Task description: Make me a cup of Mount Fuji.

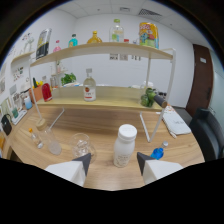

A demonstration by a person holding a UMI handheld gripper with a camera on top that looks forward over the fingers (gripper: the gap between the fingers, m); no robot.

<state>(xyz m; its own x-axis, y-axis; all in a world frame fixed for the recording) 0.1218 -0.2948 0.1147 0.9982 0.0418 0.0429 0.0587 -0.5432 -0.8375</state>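
Observation:
My gripper (pixel 113 162) hangs over a wooden table (pixel 100 127), its two white fingers (pixel 80 165) spread apart. A white plastic bottle with a white cap (pixel 124 145) stands upright just ahead, between the fingertips with gaps on both sides. Left of it sits a clear glass cup (pixel 81 145), ahead of the left finger. A small blue cap (pixel 158 152) lies by the right fingertip. A clear bottle with a red label (pixel 89 86) stands on the lower shelf beyond.
A two-tier wooden shelf rack (pixel 100 55) on white legs spans the table, carrying several bottles on top and green items (pixel 148 97) at the lower right. Small glassware (pixel 46 140) stands at the left. A white booklet (pixel 175 122) lies to the right.

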